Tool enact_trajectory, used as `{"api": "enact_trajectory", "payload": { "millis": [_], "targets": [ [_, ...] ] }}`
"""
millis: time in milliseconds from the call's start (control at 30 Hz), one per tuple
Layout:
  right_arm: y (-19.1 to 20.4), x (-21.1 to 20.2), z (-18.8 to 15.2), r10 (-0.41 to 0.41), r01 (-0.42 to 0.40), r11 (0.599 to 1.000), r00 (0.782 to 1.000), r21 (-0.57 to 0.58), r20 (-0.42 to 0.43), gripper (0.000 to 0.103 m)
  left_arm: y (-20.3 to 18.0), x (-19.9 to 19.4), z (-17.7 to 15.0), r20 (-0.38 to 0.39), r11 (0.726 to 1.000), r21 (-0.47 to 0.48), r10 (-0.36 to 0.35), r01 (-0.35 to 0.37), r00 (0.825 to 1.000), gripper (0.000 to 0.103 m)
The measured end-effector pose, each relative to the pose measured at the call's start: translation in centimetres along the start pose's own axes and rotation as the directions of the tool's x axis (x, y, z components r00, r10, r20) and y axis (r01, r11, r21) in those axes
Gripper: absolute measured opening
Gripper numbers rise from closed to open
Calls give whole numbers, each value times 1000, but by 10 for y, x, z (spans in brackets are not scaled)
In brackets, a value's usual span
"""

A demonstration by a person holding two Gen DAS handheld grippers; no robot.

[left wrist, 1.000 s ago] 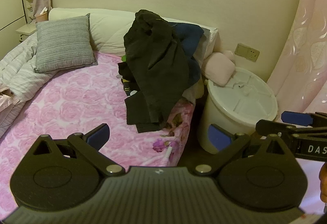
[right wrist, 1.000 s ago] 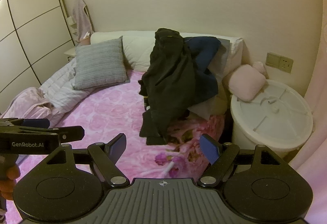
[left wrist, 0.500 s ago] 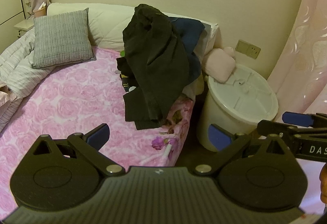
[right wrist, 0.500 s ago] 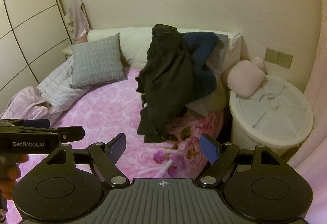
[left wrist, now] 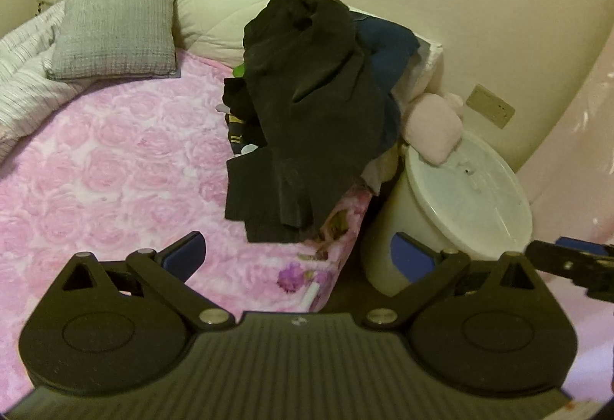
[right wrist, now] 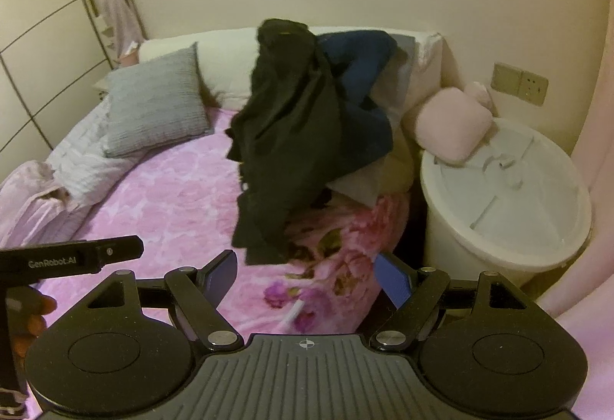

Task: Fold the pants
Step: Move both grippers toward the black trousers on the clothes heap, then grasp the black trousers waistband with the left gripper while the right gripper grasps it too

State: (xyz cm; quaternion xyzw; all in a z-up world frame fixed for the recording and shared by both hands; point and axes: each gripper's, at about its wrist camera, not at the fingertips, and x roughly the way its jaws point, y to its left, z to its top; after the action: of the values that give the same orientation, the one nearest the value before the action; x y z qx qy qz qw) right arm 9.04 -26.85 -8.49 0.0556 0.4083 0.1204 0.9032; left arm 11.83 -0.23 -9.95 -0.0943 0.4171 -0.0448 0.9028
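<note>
While both grippers' jaws gape empty, one black pants (left wrist: pixel 307 113) heap drapes one bed (left wrist: pixel 115 170).

Matt black cloth pants (left wrist: pixel 307 105) on plush pink blanket (left wrist: pixel 115 170) (rose-embossed), beside smooth white plastic bin (left wrist: pixel 460 197)

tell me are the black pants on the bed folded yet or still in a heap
Still in a heap. The black pants drape crumpled over a pile of clothes at the head of the bed, hems hanging unevenly; both grippers are open and empty.
</note>
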Motion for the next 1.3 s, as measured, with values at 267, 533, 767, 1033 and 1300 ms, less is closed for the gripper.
{"api": "enact_trajectory", "payload": {
  "millis": [267, 533, 767, 1033, 1300],
  "targets": [
    [-53, 72, 61, -70, 73, 996, 996, 54, -62, 76, 19, 123, 37, -34, 989, -113, -96, 92, 995, 101],
    [-97, 148, 127, -142, 154, 985, 980, 81, -139, 76, 31, 246, 70, -68, 993, -54, -104, 101, 992, 101],
    [-113, 206, 164, -171, 187, 980, 963, 61, -209, 76, 56, 312, 96, -60, 964, -192, -197, 182, 979, 101],
    [-109, 247, 188, -145, 166, 984, 962, 71, -230, 76, 59, 308, 139, 13, 905, -261, -344, 335, 939, 15],
    [-85, 278, 225, 22, -15, 999, 989, 45, -144, 76, 54, 277, 160, 28, 938, -192, -288, 288, 957, 7]
  ]
}}
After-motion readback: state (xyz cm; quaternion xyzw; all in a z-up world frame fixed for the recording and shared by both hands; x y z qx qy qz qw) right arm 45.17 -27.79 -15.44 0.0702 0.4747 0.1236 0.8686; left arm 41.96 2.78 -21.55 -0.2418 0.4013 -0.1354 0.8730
